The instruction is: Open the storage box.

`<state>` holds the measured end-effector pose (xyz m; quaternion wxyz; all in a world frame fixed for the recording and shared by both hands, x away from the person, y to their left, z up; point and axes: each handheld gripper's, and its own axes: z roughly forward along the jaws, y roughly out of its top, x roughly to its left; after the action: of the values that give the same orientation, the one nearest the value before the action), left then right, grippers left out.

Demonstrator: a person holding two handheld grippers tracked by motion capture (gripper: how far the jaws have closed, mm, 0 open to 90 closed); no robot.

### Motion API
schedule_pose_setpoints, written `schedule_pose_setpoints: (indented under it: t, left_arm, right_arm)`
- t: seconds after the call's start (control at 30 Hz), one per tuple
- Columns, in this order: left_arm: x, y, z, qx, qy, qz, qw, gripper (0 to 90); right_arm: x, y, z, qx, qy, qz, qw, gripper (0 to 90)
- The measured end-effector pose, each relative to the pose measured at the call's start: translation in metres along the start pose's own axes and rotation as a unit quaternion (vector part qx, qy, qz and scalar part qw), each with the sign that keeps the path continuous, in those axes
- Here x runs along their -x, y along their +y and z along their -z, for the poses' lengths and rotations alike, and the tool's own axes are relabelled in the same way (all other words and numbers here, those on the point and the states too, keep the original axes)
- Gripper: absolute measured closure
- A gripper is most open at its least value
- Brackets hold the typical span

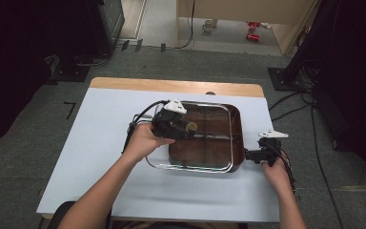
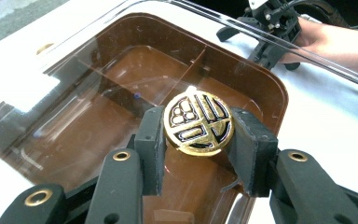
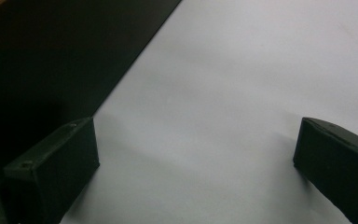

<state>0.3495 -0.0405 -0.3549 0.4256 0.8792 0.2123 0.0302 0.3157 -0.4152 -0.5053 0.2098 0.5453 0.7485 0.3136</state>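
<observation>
A brown divided box (image 1: 219, 143) sits on the white table sheet (image 1: 100, 143) under a clear lid (image 1: 205, 168). My left gripper (image 1: 187, 128) is shut on the lid's round gold knob (image 1: 190, 126). In the left gripper view both pads press the knob (image 2: 198, 122) from either side, with the lid (image 2: 74, 60) tilted over the box (image 2: 256, 88). My right gripper (image 1: 249, 155) rests at the box's right side. Its jaws (image 3: 196, 154) stand wide open over bare sheet, and the dark box wall (image 3: 51, 56) lies just beyond the left finger (image 3: 56, 163).
The table's wooden far edge (image 1: 171, 86) shows beyond the sheet. Cables (image 1: 290, 102) run across the floor at the right, and dark stands flank the table. Bare sheet lies to the left and in front of the box.
</observation>
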Motion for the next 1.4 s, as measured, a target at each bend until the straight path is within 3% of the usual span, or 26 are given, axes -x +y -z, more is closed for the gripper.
schedule_pose_setpoints:
  t: [0.33,0.8,1.17,1.4]
  left_arm:
    - [-0.018,-0.012,0.031,0.008,0.035,0.026,0.9990,59.1]
    - [-0.042,-0.027,0.080,0.026,0.078,0.063,0.9946,59.1]
    - [-0.070,-0.044,0.109,0.041,0.112,0.103,0.9875,59.1]
    - [-0.093,-0.062,0.113,0.025,0.139,0.134,0.9808,59.1]
  right_arm:
    - [0.000,0.000,0.000,0.000,0.001,-0.001,1.0000,0.0]
    - [0.000,0.000,0.000,-0.001,0.002,-0.001,1.0000,0.0]
    - [0.000,0.000,0.000,0.000,0.002,-0.001,1.0000,0.0]
    - [0.000,0.000,0.000,-0.001,0.002,-0.001,1.0000,0.0]
